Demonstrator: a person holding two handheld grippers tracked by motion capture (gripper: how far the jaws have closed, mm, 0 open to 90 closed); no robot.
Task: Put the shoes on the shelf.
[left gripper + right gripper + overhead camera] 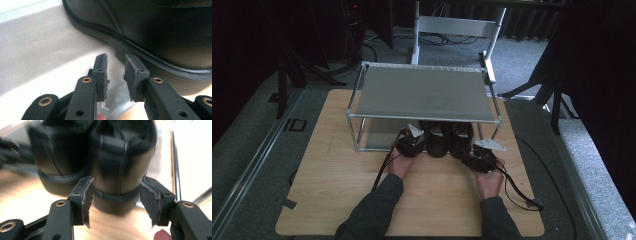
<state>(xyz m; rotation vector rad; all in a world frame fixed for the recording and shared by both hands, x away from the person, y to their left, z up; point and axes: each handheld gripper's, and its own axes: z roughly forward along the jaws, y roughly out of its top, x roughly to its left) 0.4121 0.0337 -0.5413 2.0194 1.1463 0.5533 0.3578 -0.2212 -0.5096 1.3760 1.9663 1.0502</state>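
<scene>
Two black shoes (447, 139) under rack (422, 92); right gripper (115, 200) jaws spread astride one heel, left gripper (116, 75) jaws parted beside the other's sole.

No text, label, brand, number or sign is showing legibly anywhere in these views, neither on the shoes (447, 137), nor on the rack (422, 92), nor on the worktop (337, 165).
</scene>
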